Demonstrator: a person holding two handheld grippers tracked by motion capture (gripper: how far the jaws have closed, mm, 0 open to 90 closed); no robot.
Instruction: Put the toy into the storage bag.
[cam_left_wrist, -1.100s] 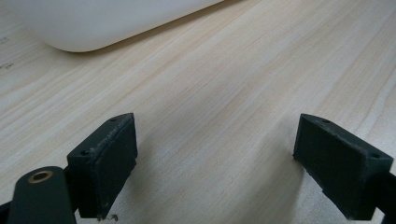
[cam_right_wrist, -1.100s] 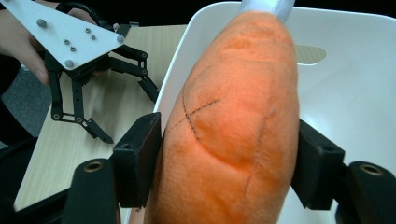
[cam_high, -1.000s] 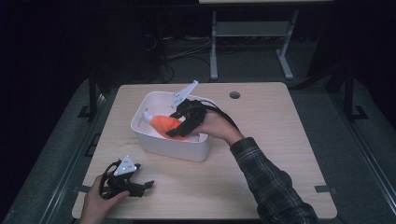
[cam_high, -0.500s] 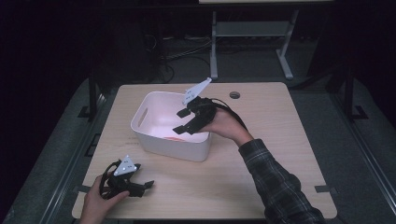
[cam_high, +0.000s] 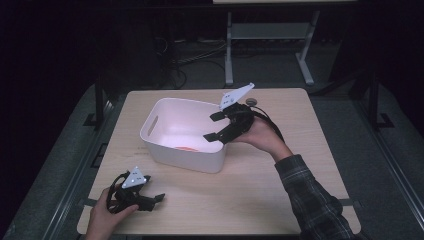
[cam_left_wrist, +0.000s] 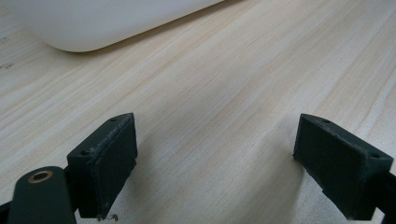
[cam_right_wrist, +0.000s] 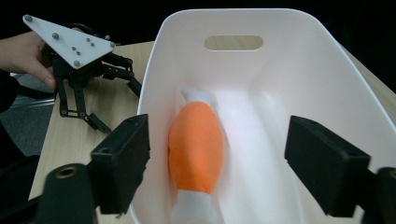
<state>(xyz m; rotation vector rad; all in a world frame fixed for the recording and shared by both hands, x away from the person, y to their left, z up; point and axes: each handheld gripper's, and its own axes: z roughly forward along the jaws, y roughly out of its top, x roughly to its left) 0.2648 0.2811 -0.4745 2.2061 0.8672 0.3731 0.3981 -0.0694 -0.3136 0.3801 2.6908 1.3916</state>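
Note:
A white plastic bin stands on the wooden table. On its floor lies an orange and white plush toy, a sliver of which shows from above. My right gripper hovers over the bin's right rim and points into it. Its jaws have just been opening and stand open, gripping nothing, with the toy lying below them. My left gripper rests on the table near the front left corner, held by a hand. It is open over bare wood.
The bin's wall lies just ahead of the left gripper. The right gripper view shows the left gripper beyond the bin's rim. A round cable hole sits at the table's far edge. Dark floor surrounds the table.
The right gripper let go of the orange toy inside the bin and drew back to the right, over the rim. The left gripper stayed put.

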